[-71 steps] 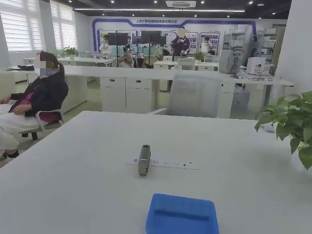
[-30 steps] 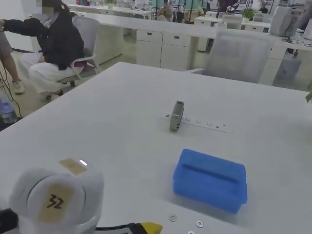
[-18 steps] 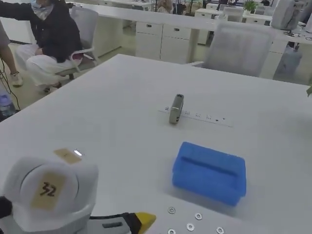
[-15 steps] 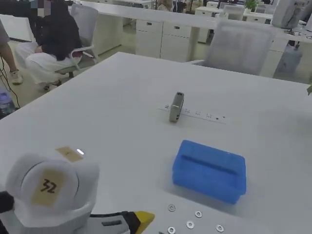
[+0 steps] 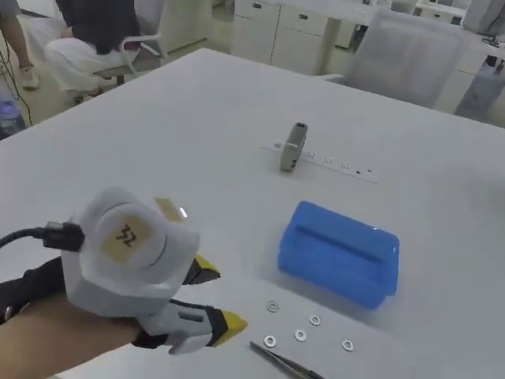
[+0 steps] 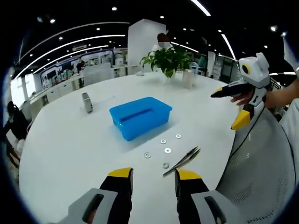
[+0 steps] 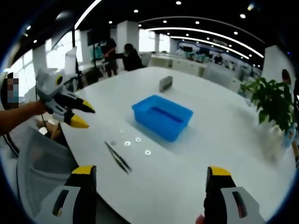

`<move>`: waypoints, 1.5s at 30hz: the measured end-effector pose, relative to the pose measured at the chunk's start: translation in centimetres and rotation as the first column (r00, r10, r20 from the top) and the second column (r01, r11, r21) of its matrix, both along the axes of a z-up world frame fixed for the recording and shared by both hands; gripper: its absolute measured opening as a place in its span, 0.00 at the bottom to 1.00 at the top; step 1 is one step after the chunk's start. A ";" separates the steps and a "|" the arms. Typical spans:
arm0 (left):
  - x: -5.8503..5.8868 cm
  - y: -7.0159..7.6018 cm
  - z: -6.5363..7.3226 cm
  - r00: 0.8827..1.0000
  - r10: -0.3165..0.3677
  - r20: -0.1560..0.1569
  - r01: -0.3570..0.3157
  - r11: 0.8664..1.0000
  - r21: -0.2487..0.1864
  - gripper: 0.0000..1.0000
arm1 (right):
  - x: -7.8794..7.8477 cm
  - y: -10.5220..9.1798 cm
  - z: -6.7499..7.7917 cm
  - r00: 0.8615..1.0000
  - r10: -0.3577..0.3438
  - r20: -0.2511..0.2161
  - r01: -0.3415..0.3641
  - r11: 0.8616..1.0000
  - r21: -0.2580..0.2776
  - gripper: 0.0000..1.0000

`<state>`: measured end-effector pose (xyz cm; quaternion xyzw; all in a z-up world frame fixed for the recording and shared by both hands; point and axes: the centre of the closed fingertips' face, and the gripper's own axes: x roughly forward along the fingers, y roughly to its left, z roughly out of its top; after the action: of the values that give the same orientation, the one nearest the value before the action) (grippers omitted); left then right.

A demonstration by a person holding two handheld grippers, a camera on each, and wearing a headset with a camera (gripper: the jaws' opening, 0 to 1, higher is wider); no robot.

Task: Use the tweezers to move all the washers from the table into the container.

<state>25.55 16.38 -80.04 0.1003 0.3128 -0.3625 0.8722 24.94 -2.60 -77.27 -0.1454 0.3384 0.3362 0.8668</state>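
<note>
Several small metal washers point(image 5: 300, 335) lie on the white table just in front of the blue container point(image 5: 339, 251). Thin metal tweezers point(image 5: 284, 364) lie on the table beside them, near the front edge. My left gripper point(image 5: 221, 298) hovers left of the washers, open and holding nothing. Its own view shows its jaws point(image 6: 154, 175) apart above the table, with the tweezers point(image 6: 182, 161), washers point(image 6: 167, 150) and container point(image 6: 140, 115) ahead. My right gripper point(image 7: 149, 171) stands wide open, back from the table edge, facing the tweezers point(image 7: 117, 157), washers point(image 7: 138, 139) and container point(image 7: 162, 115).
A grey device point(image 5: 292, 146) stands upright by a flush power strip point(image 5: 331, 163) behind the container. A potted plant point(image 6: 168, 58) and a bottle sit at the table's far side. An office chair point(image 5: 410, 55) stands beyond the table, and a seated person point(image 5: 95, 31) is at the back left.
The head camera has tipped downwards, bringing the washers and tweezers into view. My left gripper has come up and forward to the right, nearer the washers.
</note>
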 end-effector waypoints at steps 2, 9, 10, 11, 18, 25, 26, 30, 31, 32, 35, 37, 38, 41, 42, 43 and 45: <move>0.0 -0.2 -1.3 0.998 -0.048 -0.032 0.049 0.999 0.007 0.29 | -0.1 0.4 -0.5 1.000 0.028 -0.010 -0.028 0.999 -0.019 0.96; 0.7 -0.8 -4.4 0.989 -0.135 -0.052 0.134 0.991 -0.026 0.23 | -0.5 2.5 -2.5 0.993 0.100 -0.069 -0.104 0.993 -0.057 0.96; 0.6 -0.9 -4.7 0.988 -0.147 -0.055 0.145 0.989 -0.035 0.22 | -0.5 2.8 -2.6 0.992 0.103 -0.072 -0.108 0.992 -0.060 0.96; 0.6 -0.7 -4.9 0.987 -0.154 -0.050 0.152 0.988 -0.031 0.22 | -0.4 3.1 -2.6 0.992 0.107 -0.073 -0.111 0.992 -0.058 0.96; 1.1 -1.3 -4.8 0.977 -0.210 0.028 0.212 0.973 -0.096 0.16 | -0.7 4.8 -1.8 0.990 0.127 -0.054 -0.129 0.991 -0.032 0.96; -0.1 -3.1 -5.2 0.949 -0.315 0.008 0.314 0.945 -0.092 0.17 | -1.5 3.9 -1.7 0.994 0.099 -0.055 -0.101 0.994 -0.032 0.95; -0.3 -3.3 -5.4 0.946 -0.325 0.001 0.324 0.943 -0.079 0.16 | -1.6 3.8 -1.7 0.994 0.095 -0.057 -0.097 0.995 -0.031 0.95; -0.4 -3.8 -5.5 0.939 -0.343 0.001 0.342 0.937 -0.076 0.10 | -1.7 4.0 -1.9 0.993 0.097 -0.069 -0.099 0.995 -0.026 0.95; -0.5 -4.1 -5.5 0.936 -0.352 -0.001 0.351 0.933 -0.074 0.08 | -1.8 4.1 -1.9 0.992 0.103 -0.070 -0.105 0.994 -0.026 0.94; -0.8 -4.4 -5.5 0.929 -0.370 0.003 0.369 0.927 -0.064 0.06 | -1.8 4.4 -1.9 0.992 0.109 -0.068 -0.111 0.993 -0.027 0.94; -1.2 -4.9 -5.5 0.922 -0.387 0.006 0.387 0.920 -0.054 0.00 | -1.9 4.9 -2.1 0.989 0.130 -0.066 -0.132 0.991 -0.030 0.93; -1.7 -5.2 -5.4 0.914 -0.405 0.008 0.405 0.913 -0.040 0.00 | -2.3 5.6 -2.8 0.982 0.169 -0.086 -0.172 0.985 -0.031 0.90; -1.9 -5.3 -5.2 0.912 -0.410 0.015 0.411 0.911 -0.032 0.00 | -2.6 5.9 -3.2 0.973 0.204 -0.105 -0.209 0.977 -0.037 0.86; -1.8 -5.4 -4.3 0.913 -0.407 0.031 0.408 0.913 -0.026 0.00 | -2.9 7.0 -4.5 0.939 0.322 -0.121 -0.335 0.937 -0.101 0.73; -1.8 -5.4 -4.0 0.914 -0.404 0.029 0.404 0.914 -0.026 0.00 | -2.8 7.2 -4.8 0.931 0.344 -0.121 -0.358 0.926 -0.121 0.71; -1.7 -5.5 -3.5 0.917 -0.398 0.033 0.399 0.917 -0.026 0.00 | -2.7 7.6 -5.2 0.917 0.381 -0.120 -0.395 0.908 -0.141 0.68; -1.8 -5.6 -2.7 0.917 -0.395 0.044 0.396 0.918 -0.020 0.00 | -2.6 8.0 -5.6 0.896 0.426 -0.126 -0.442 0.882 -0.165 0.63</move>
<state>23.79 10.82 -82.73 0.1562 0.2639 -0.5337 0.7881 22.35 5.42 -82.90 -0.2847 0.3646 0.4939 0.7363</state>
